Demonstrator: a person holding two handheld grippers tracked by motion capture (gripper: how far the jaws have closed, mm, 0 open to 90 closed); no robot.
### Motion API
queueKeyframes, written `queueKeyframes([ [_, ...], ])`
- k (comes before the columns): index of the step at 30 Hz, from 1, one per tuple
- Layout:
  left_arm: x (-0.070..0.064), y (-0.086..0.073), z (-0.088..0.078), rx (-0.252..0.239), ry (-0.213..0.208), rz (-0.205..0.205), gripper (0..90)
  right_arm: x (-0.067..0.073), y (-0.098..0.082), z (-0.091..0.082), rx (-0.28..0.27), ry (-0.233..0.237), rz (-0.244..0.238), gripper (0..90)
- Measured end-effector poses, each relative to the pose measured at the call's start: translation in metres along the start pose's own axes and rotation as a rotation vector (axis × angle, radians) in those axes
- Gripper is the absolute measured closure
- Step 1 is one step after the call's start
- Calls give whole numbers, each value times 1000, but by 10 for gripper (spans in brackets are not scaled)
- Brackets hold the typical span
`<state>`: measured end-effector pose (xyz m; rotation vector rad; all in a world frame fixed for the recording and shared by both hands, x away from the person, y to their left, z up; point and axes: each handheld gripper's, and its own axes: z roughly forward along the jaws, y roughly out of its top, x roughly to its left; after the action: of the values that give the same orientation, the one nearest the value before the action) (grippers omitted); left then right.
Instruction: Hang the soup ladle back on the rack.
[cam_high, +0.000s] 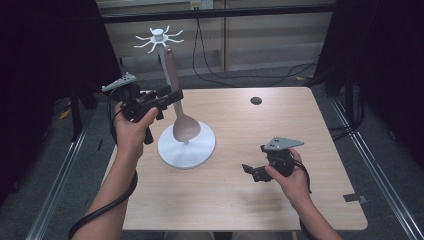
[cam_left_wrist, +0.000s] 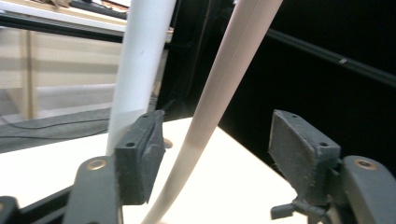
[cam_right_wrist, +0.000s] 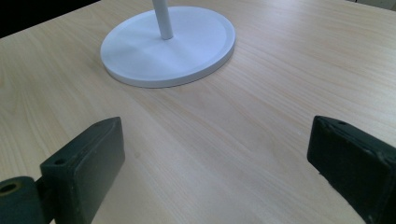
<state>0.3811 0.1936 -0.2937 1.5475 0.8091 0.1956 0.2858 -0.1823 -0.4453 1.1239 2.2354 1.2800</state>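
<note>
**Spoon hanging on the white stand, left claw spread around its handle**

High view. Your left claw (cam_high: 169, 98) is raised at the far left of the counter (cam_high: 240, 200), level with the middle of the spoon (cam_high: 179, 100). The spoon hangs from the hook crown at the top of the white stand (cam_high: 186, 145), handle up and bowl down, with the bowl just above the stand's round base. The claw's tips sit at the spoon's handle, beside the stand's pole. Your right claw (cam_high: 252, 171) rests low over the near right part of the counter, well apart from the stand and pointing left toward it. A small dark disc (cam_high: 256, 100) lies on the far side of the counter.

Left gripper view. Your left claw (cam_left_wrist: 217, 158) is spread. The spoon's pale handle (cam_left_wrist: 224, 93) runs up between the two pads, and neither pad presses on it; a clear gap shows on the right side. The stand's white pole (cam_left_wrist: 140, 65) rises behind the left pad.

Right gripper view. Your right claw (cam_right_wrist: 215, 172) is spread wide with only bare counter (cam_right_wrist: 261, 93) between the pads. The stand's round base (cam_right_wrist: 168, 46) and the foot of its pole lie farther off, ahead and to the left.
</note>
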Motion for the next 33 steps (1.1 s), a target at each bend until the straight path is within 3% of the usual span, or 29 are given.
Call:
queueKeyframes([
  [2,-1,-1,-2,6,0,13,297,0,1,0,-3,0,-2,39],
  [8,-4,-4,-5,26,55,61,169,1,1,3,1,7,-2,39],
  [13,-3,-9,-7,34,63,64,102,1,0,1,5,6,-6,40],
  [16,-3,-13,-8,43,81,73,86,0,0,1,2,5,-3,39],
  [21,-5,-18,-8,46,70,76,64,0,0,0,4,1,-4,40],
  [25,-5,-23,-9,60,76,102,61,0,-1,0,6,0,-5,39],
  [33,-3,-29,-10,60,76,97,59,0,0,-1,4,0,-2,40],
])
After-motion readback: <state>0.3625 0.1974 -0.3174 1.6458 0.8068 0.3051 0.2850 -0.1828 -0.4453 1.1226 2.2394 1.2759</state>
